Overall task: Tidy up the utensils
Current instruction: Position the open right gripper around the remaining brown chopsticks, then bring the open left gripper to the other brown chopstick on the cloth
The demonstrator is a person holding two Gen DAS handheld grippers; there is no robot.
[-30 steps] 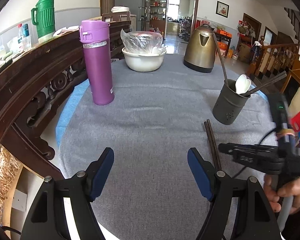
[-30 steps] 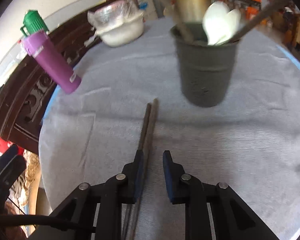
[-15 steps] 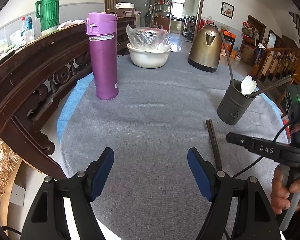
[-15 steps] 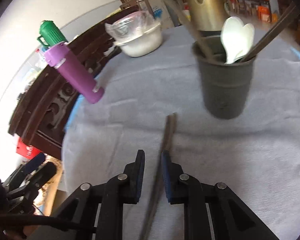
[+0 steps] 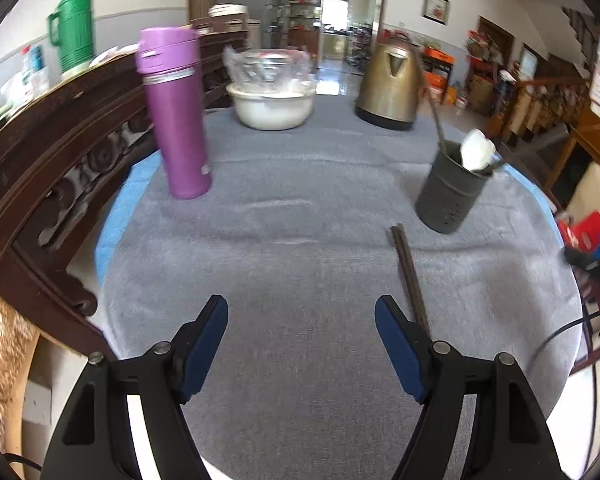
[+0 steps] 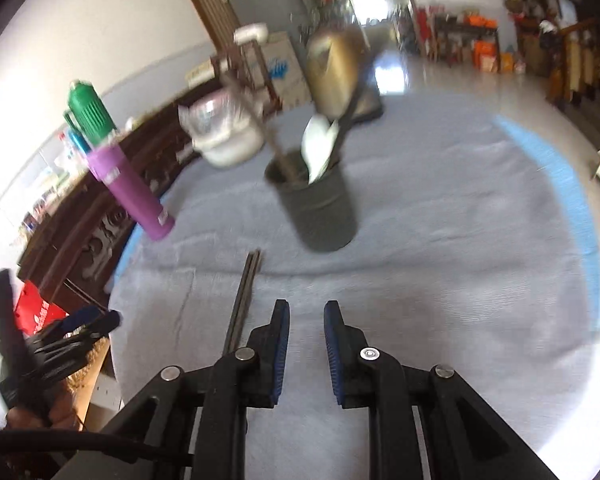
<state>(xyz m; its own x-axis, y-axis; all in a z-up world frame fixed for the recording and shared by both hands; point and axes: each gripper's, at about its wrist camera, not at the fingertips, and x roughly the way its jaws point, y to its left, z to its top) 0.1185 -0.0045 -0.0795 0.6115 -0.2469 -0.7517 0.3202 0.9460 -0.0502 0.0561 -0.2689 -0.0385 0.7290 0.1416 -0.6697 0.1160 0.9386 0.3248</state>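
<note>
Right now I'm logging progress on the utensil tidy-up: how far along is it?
Partly done. The dark holder already has a white spoon and some long utensils standing in it. Nothing is in hand: the right gripper has a narrow, empty gap between its fingers, and the left gripper is wide open. Left: the pair of chopsticks lying on the grey cloth.

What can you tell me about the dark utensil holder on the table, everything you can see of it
The utensil holder is a dark grey cup that looks like plastic or metal, wider at the rim than at the base, with small holes near the bottom of its wall. It stands upright on the grey tablecloth, in front of the gold kettle. White spoons and dark chopsticks lean out of it. A loose pair of chopsticks lies just short of it, not touching. Neither gripper touches it.
</note>
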